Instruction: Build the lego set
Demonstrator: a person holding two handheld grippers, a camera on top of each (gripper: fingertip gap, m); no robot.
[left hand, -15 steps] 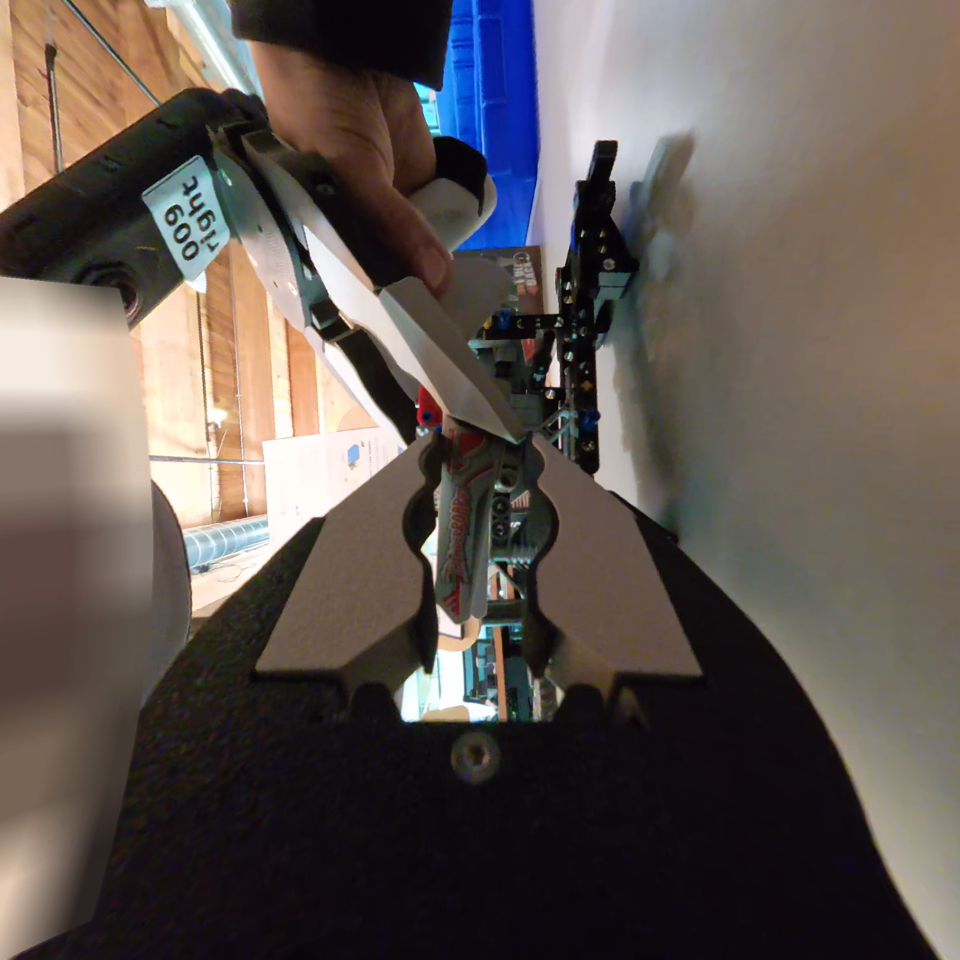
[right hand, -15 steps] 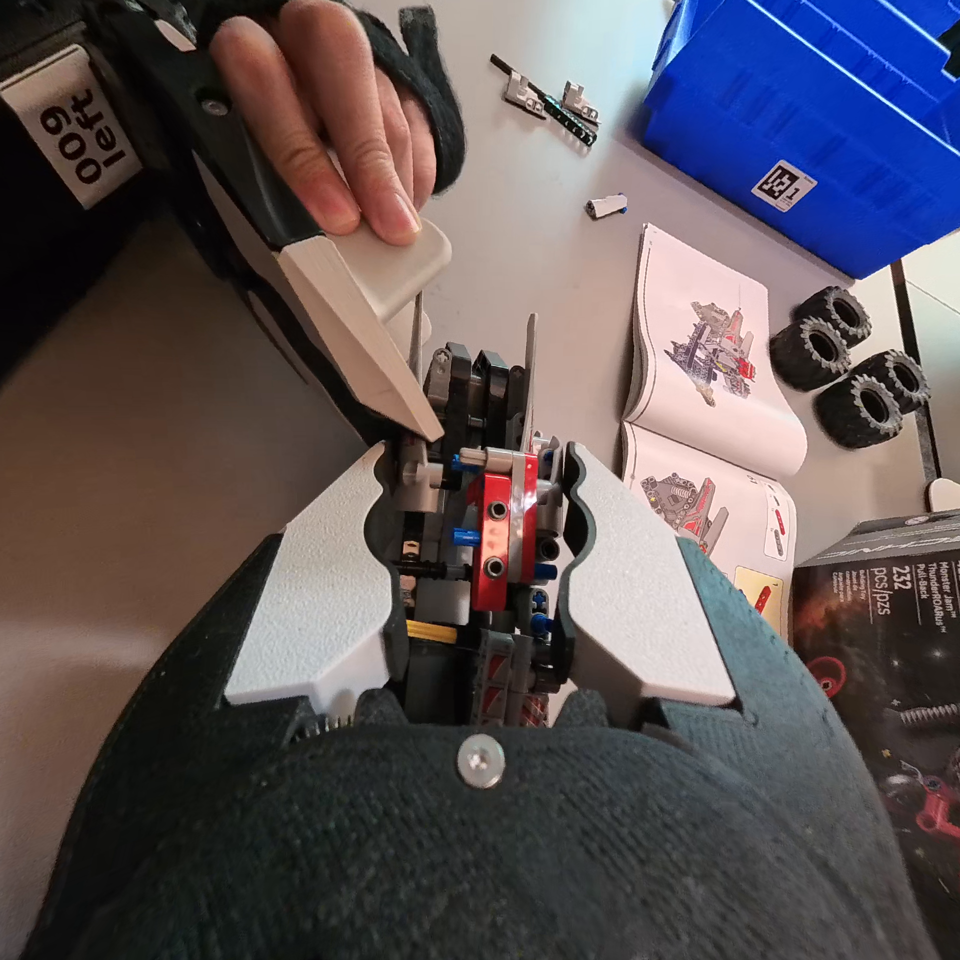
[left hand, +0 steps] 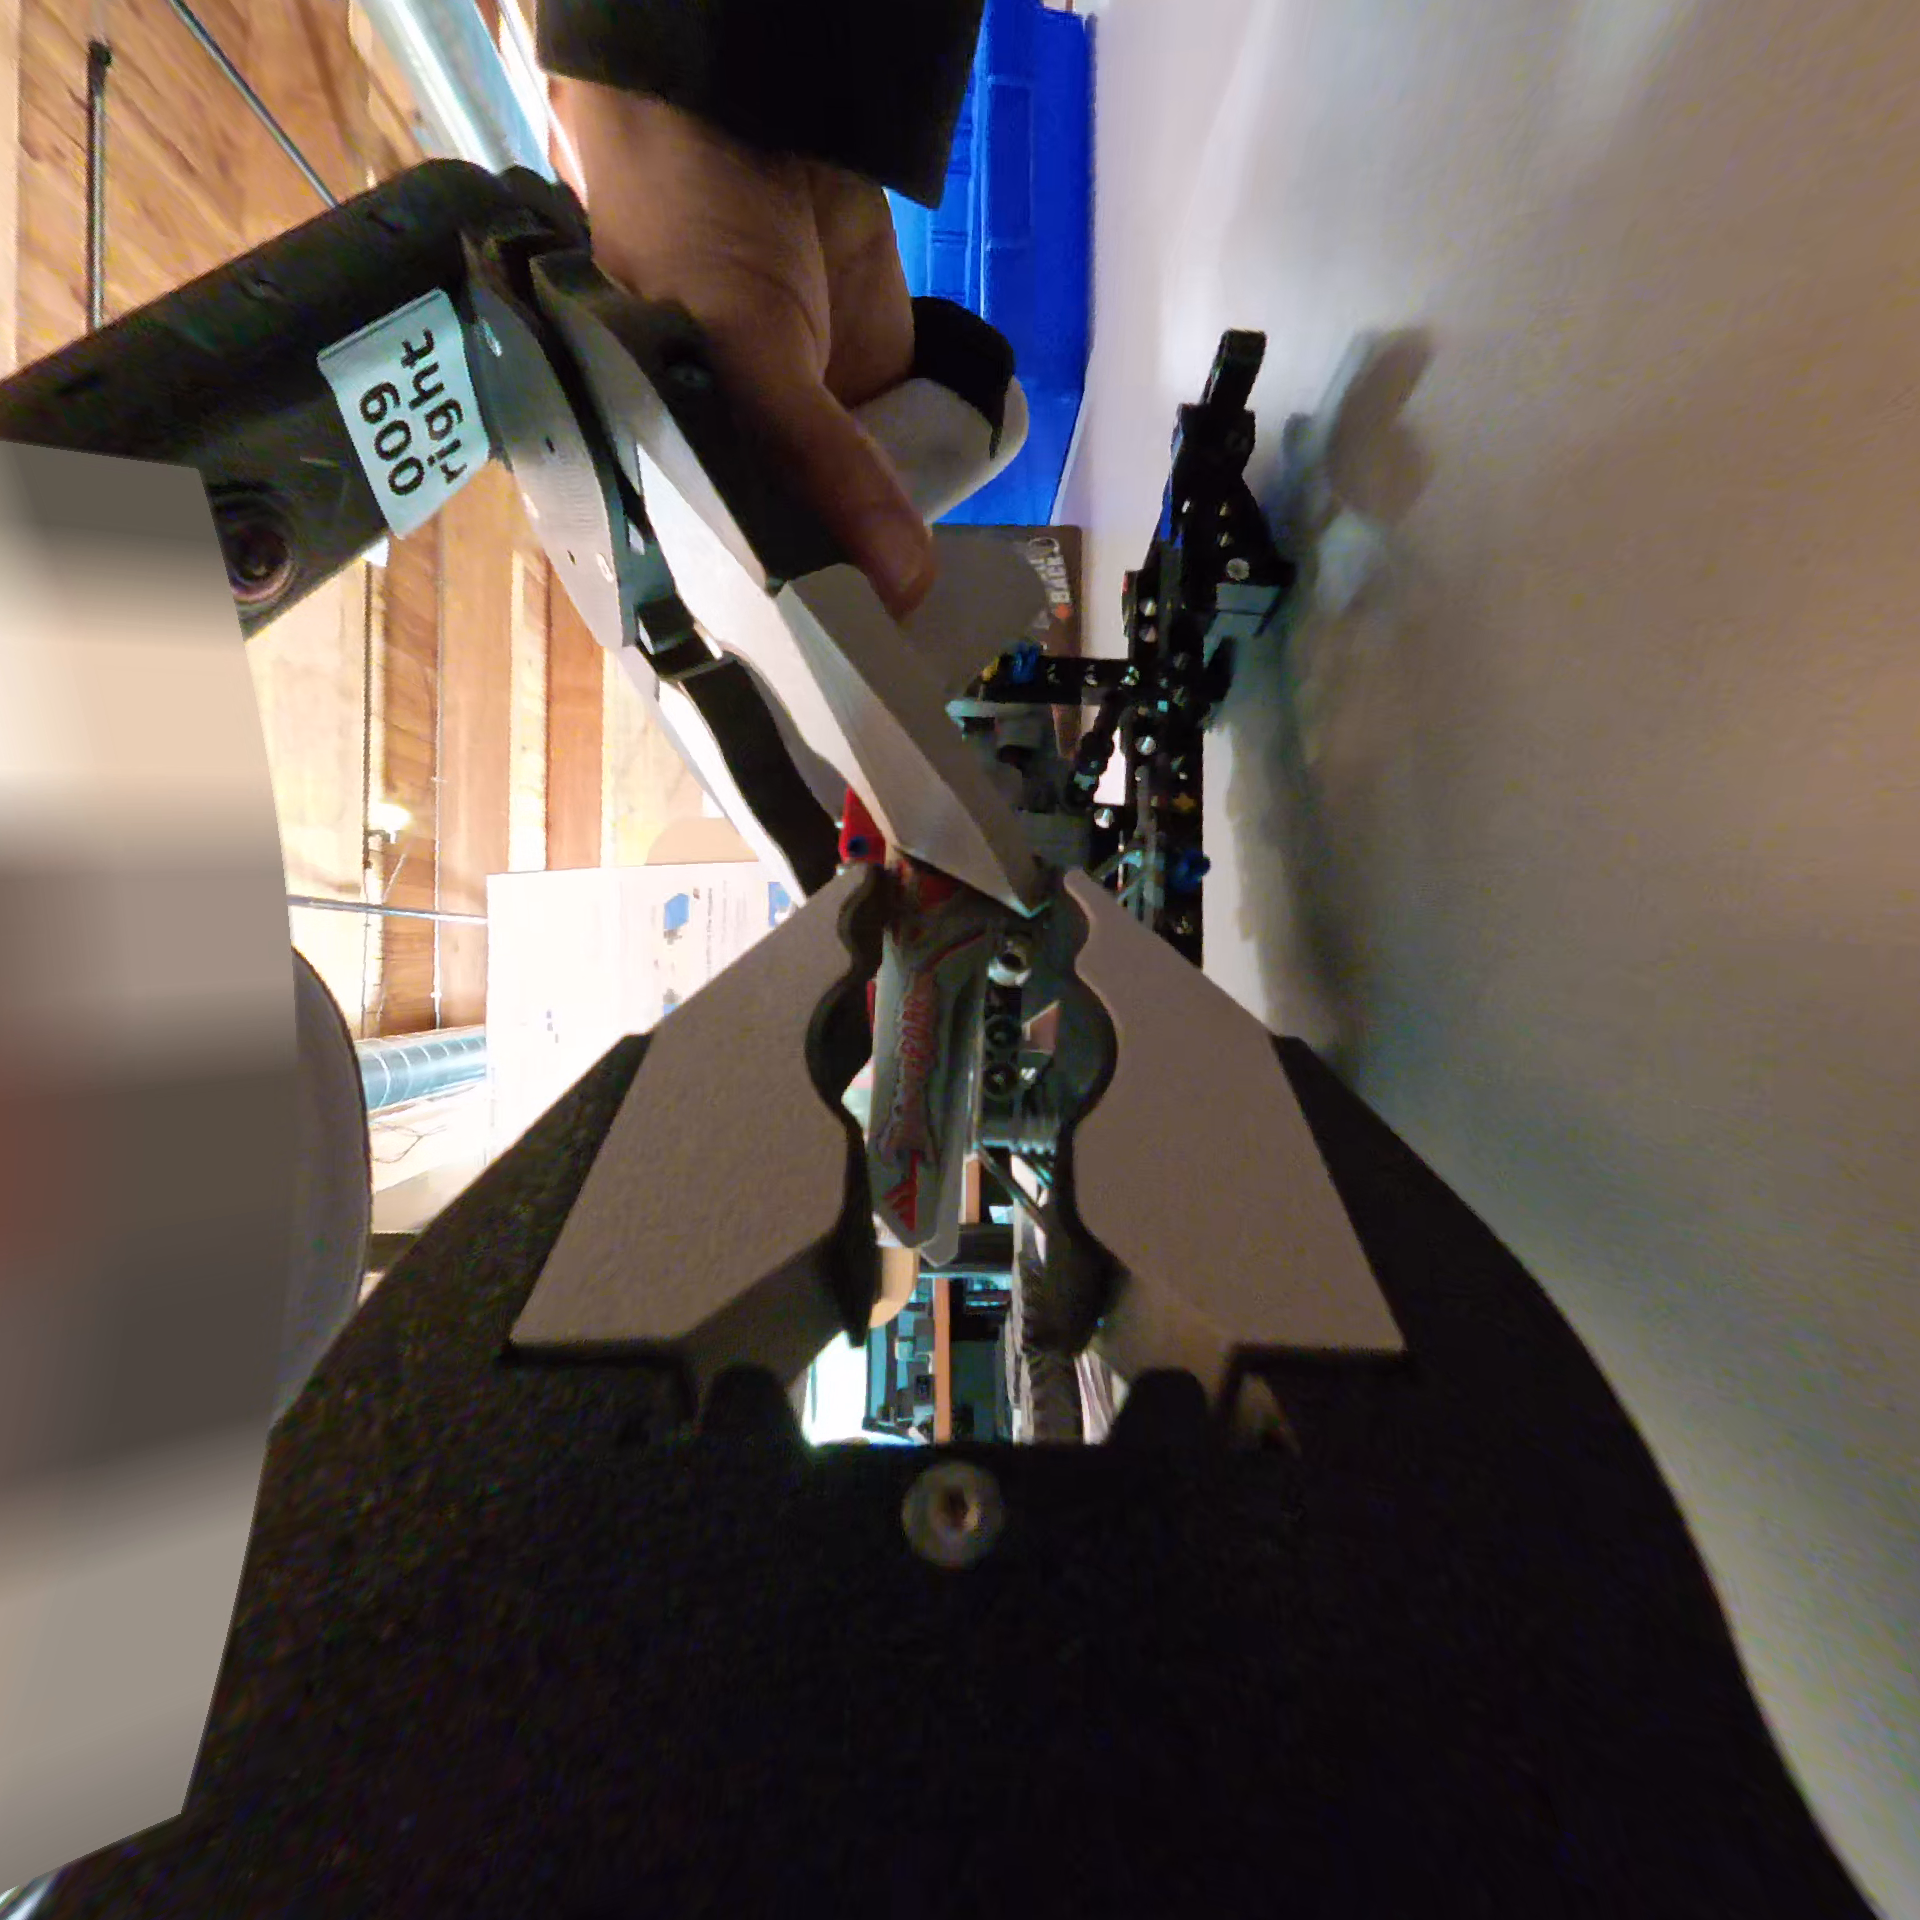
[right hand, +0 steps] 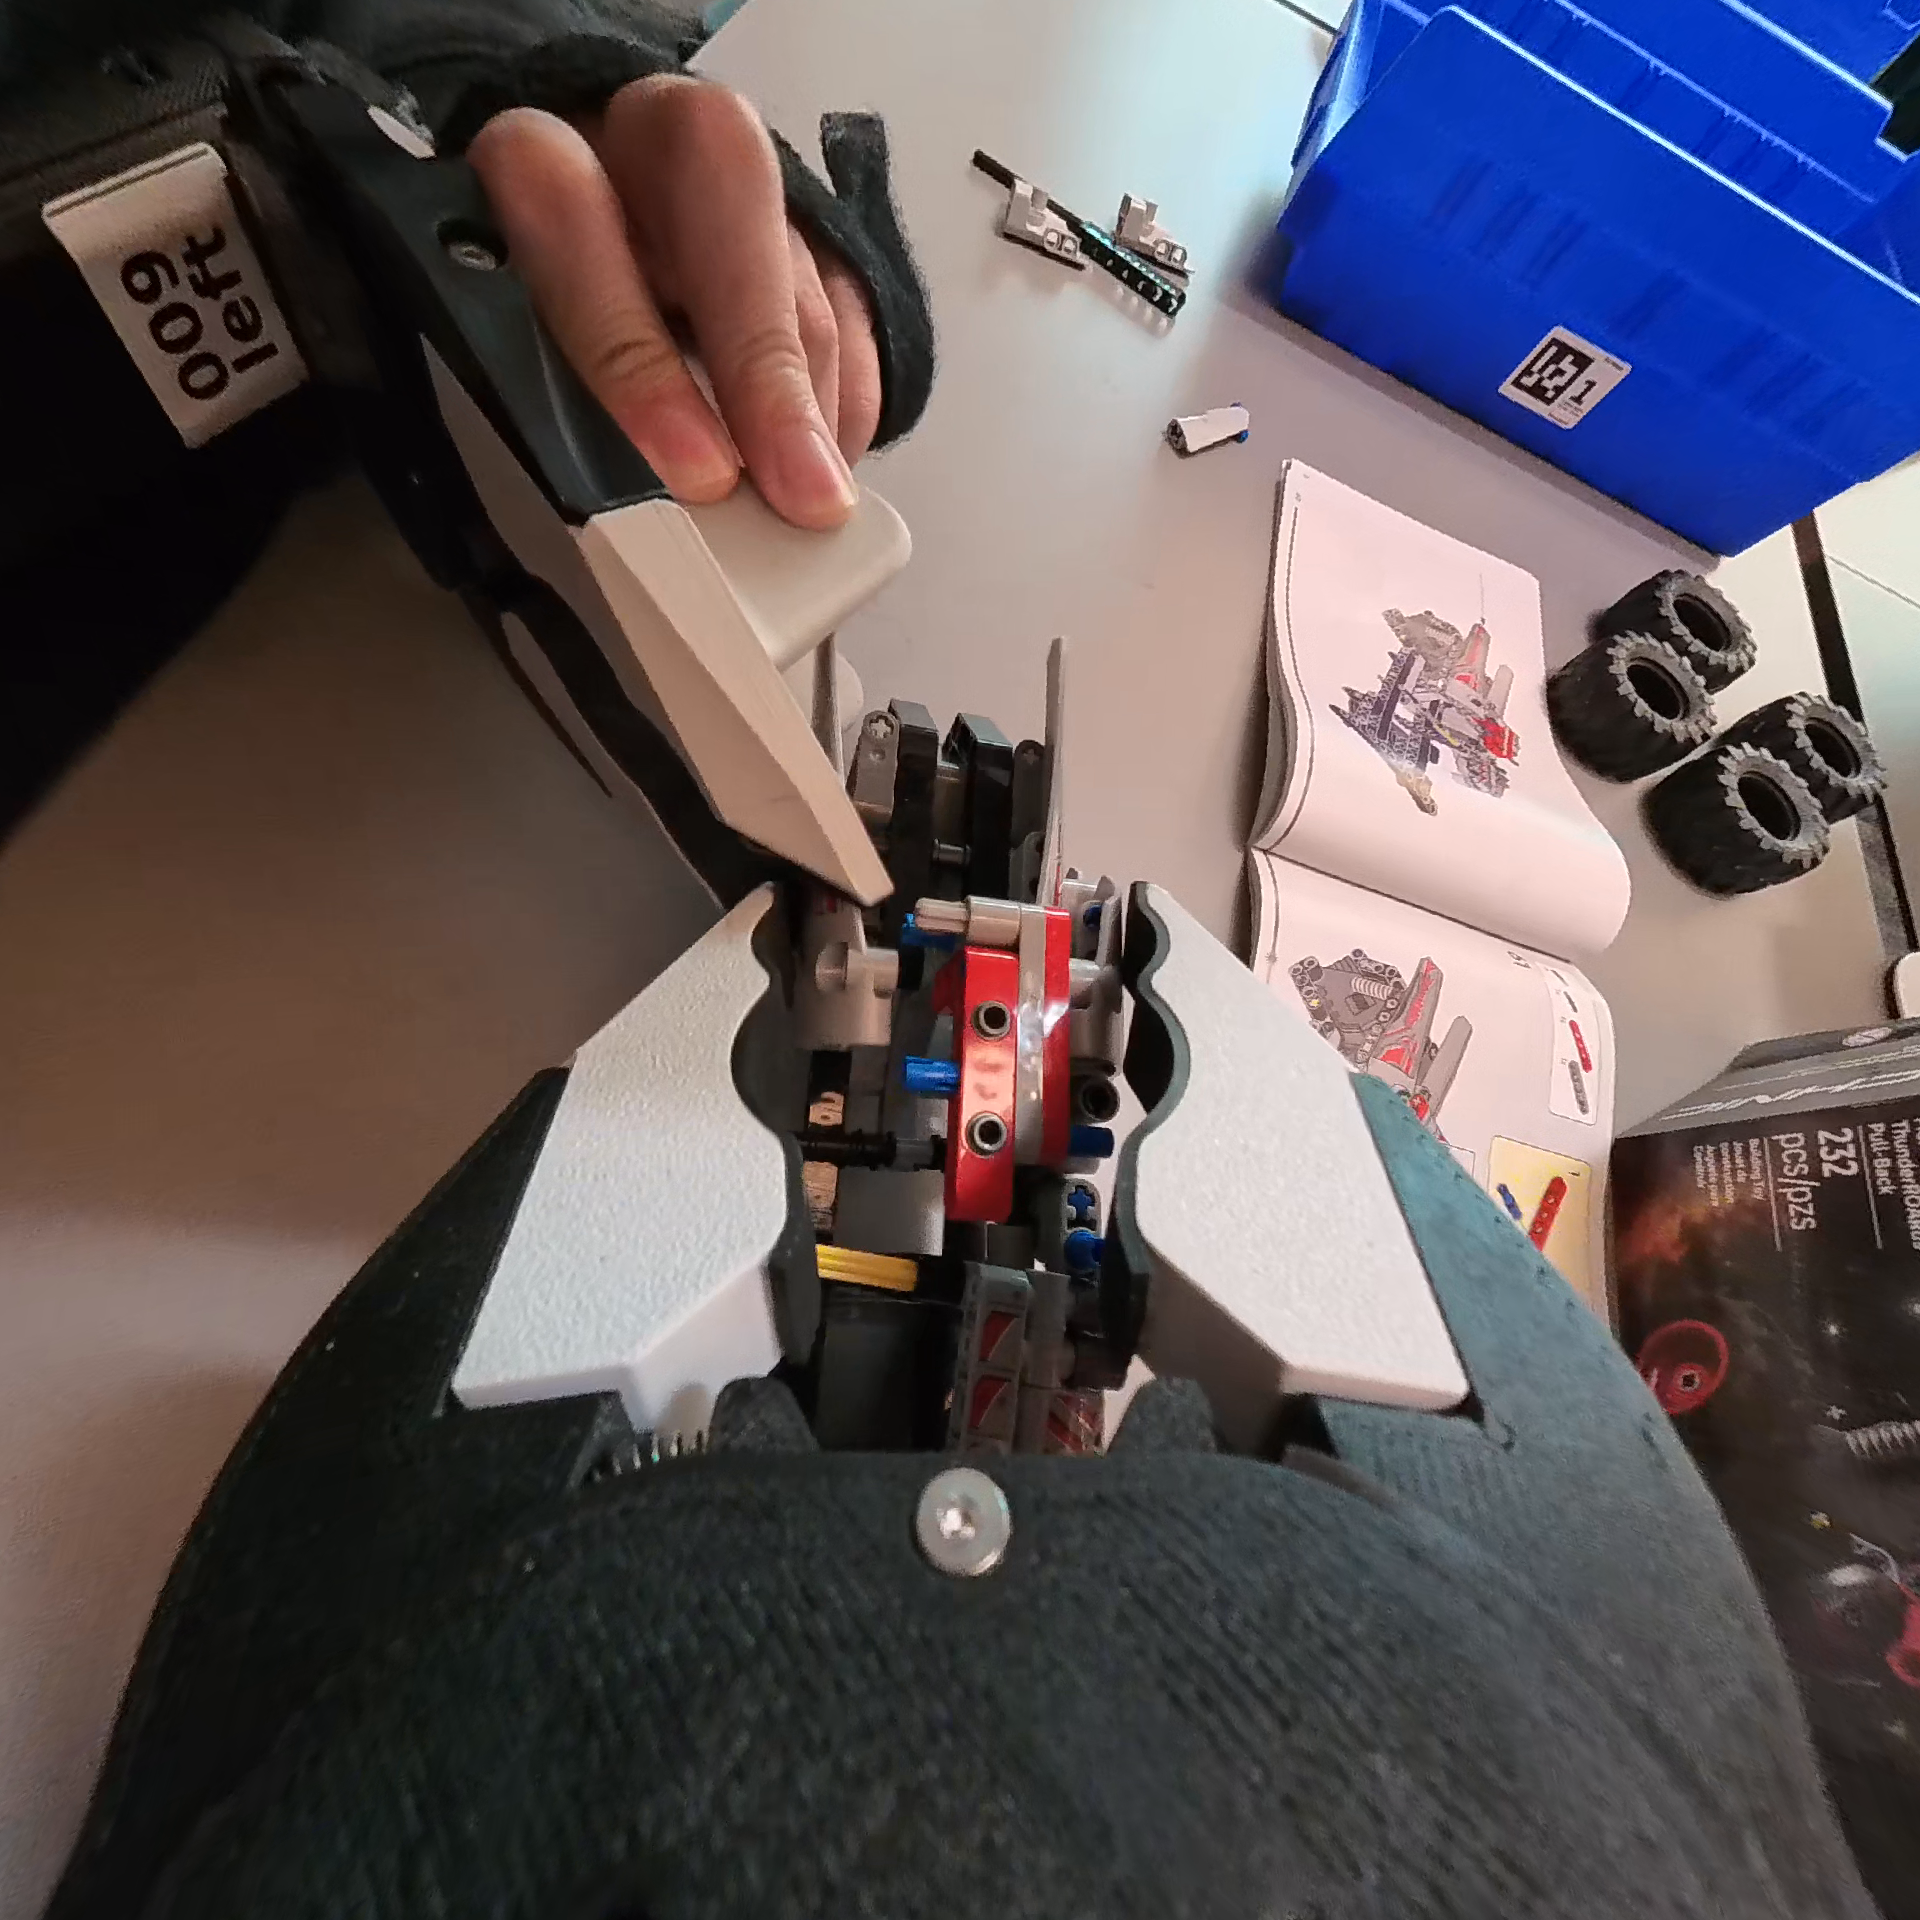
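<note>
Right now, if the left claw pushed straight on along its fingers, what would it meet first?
The right claw's finger, whose tip sits right at the mouth of the left claw above the printed grey panel it grips. Behind that comes the black lego frame; depth between them is unclear.

A pale grey table (right hand: 1039,436) carries everything. On it lie an open instruction booklet (right hand: 1434,831), four black tyres (right hand: 1714,727) just beyond its far page, a dark set box (right hand: 1787,1299) at the near right edge and a blue bin (right hand: 1579,239) at the far right. Near the bin lie a small grey-and-black subassembly (right hand: 1091,234) and, apart from it, a short white piece (right hand: 1205,426).
</note>
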